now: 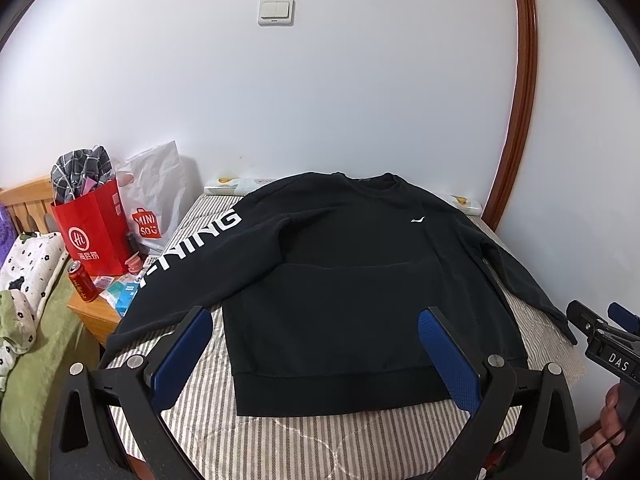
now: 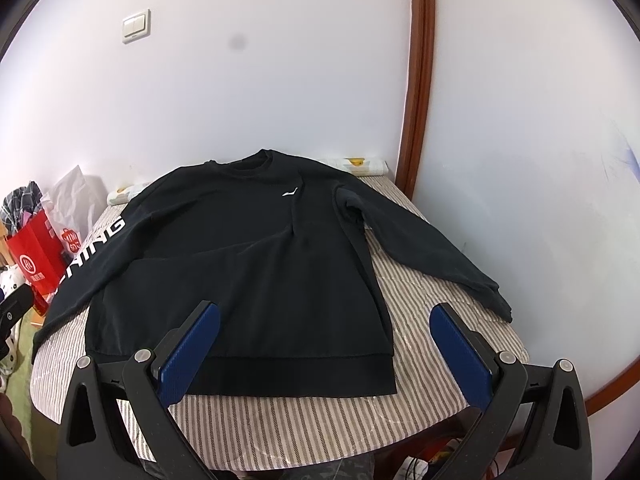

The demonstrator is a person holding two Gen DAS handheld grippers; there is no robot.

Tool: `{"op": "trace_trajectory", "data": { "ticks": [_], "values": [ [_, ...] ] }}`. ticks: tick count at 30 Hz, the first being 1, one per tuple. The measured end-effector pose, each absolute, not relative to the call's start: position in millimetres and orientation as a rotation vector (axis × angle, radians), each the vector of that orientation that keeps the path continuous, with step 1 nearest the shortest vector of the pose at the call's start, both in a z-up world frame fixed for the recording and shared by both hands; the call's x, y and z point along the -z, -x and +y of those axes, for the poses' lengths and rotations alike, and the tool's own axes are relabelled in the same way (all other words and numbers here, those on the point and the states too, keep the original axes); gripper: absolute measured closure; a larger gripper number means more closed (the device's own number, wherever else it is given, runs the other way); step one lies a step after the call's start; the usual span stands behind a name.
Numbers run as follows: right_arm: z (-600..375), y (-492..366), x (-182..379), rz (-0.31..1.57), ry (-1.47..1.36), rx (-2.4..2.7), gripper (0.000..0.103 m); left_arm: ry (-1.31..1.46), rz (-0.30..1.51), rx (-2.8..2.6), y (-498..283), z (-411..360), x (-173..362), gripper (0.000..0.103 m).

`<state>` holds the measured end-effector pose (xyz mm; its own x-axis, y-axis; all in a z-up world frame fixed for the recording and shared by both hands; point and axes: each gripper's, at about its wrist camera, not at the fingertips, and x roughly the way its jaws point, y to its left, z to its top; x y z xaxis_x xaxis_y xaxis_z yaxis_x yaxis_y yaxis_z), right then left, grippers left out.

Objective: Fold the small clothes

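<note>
A black long-sleeved sweatshirt [image 1: 340,280] lies flat, front up, on a striped table [image 1: 300,436], collar at the far side, both sleeves spread outward. Its left sleeve has white lettering [image 1: 192,248]; a small white logo [image 1: 416,220] is on the chest. My left gripper [image 1: 316,320] is open and empty, hovering above the hem. The sweatshirt also shows in the right wrist view [image 2: 248,264], where my right gripper [image 2: 324,316] is open and empty above the hem's right corner. The right gripper shows at the left wrist view's right edge [image 1: 604,332].
A red paper bag [image 1: 92,236] with checked cloth, a white shopping bag [image 1: 156,204], a red can [image 1: 82,280] and small boxes stand on a wooden stand at the left. A white wall is behind; a brown door frame [image 2: 416,80] is at the right.
</note>
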<state>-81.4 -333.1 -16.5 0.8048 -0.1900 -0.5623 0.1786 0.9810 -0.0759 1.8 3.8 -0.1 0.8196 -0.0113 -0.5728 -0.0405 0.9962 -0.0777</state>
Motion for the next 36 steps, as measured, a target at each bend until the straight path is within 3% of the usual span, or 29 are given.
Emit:
{"op": "trace_trajectory", "data": {
  "ticks": [22,36],
  "values": [
    [-329.6,63.9,27.7,0.629,0.015,0.181,0.0,0.117,0.64,-0.018,-22.4,27.2,18.9,0.0],
    [-317.1,-6.8,73.4,0.702,0.025,0.147,0.0,0.296,0.817,-0.083,-80.2,111.4,101.0,0.0]
  ]
}}
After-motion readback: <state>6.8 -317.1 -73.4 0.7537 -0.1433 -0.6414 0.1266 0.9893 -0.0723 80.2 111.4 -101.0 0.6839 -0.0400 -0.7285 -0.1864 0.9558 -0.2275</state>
